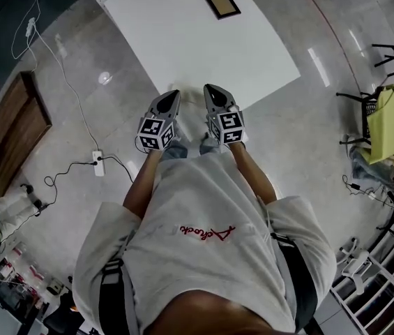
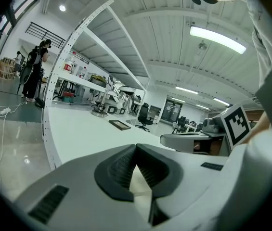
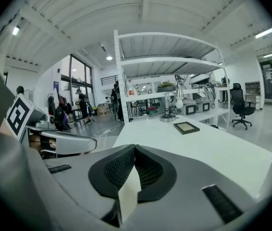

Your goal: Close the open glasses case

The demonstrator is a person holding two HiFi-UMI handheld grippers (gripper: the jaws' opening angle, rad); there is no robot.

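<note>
The glasses case [image 1: 222,3] lies flat at the far end of the white tabletop [image 1: 183,40], well ahead of both pairs of fingers and a little to the right of them. It shows as a dark-rimmed rectangle with a tan inside facing up; a lid cannot be made out. From the left gripper view the case [image 2: 120,124] sits far beyond the fingertips and just left of their line. From the right gripper view it [image 3: 186,127] sits far beyond and to the right.

The left gripper [image 1: 173,93] and the right gripper [image 1: 210,88] are held side by side, near each other but apart, with their tips at the near edge of the tabletop. Each gripper's own view shows its fingers together at the tips with nothing held: left [image 2: 136,146], right [image 3: 135,147].

Behind the fingers, each gripper carries its marker cube [image 1: 156,132], and the person's arms run back to a white T-shirt [image 1: 197,250].

A white shelf rack [image 3: 169,64] stands past the far end of the tabletop. On the floor to the left of the fingers lie a power strip [image 1: 98,163] and a wooden board [image 1: 12,135]; far off to the right stands a yellow-green chair [image 1: 385,117].
</note>
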